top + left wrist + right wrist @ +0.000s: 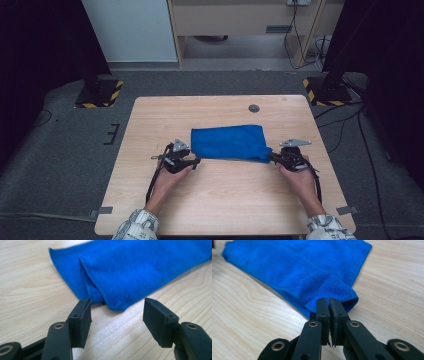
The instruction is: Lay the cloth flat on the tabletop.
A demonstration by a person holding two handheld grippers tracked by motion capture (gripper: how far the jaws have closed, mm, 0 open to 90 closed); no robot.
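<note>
Pale wooden tabletop: folded blue microfibre cloth lying mid-table, its near right corner already pinched in the clamped right gripper, near left corner still free just ahead of the left gripper with jaws apart, so folding appears part-done.

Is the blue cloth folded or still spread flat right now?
Folded. The blue cloth shows stacked layers at its near corner, one edge over another, and lies as a narrow band on the table.
</note>
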